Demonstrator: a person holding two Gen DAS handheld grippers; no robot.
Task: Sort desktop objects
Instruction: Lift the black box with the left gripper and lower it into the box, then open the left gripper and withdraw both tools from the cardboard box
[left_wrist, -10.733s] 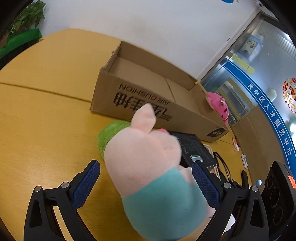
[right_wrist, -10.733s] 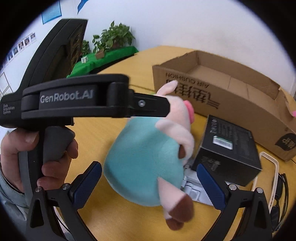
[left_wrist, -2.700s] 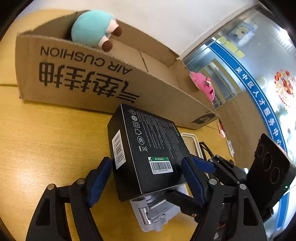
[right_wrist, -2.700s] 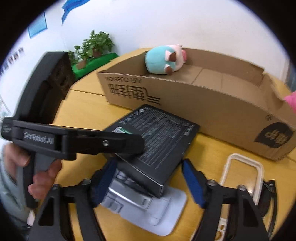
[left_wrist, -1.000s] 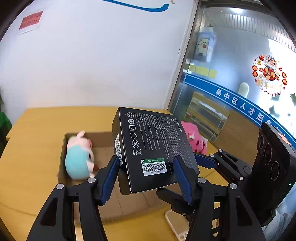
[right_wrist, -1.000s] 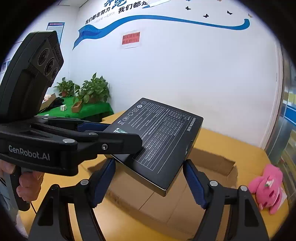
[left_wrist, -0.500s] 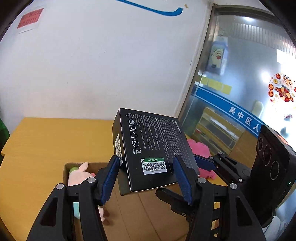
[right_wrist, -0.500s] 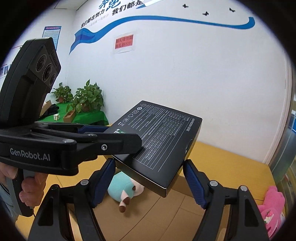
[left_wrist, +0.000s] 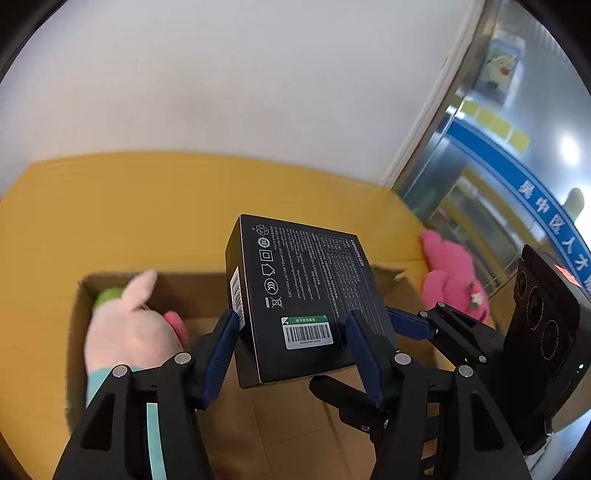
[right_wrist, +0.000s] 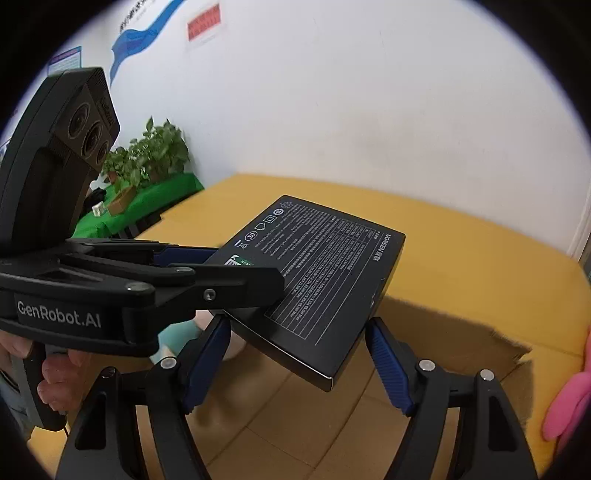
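Black retail box (left_wrist: 306, 299) is clamped by both grippers at once and hangs in the air over the open cardboard carton (left_wrist: 79, 306), not touching the floor of it. Left gripper (left_wrist: 295, 354): jaws part open, blue pads pressed on the box's two long side faces near the barcode end. Right gripper (right_wrist: 299, 363): jaws slightly wider, closed on the same box from the other side; its right pad contact is hard to confirm in the right wrist view. To do the drop well, my read: lower both hands together at the same rate so the box stays level and doesn't twist out of either grip, aim for the bare carton floor right of the plush pig (left_wrist: 129, 332), which sits at the carton's left end, set the box flat, then release both pairs of jaws together. Risk is landing on the plush or clipping the carton wall. Both grippers point forward and down over the carton; a hand (right_wrist: 51, 373) shows on the left gripper's handle. Pink plush (left_wrist: 454, 273) lies outside the carton, on the wooden table (left_wrist: 147, 206).
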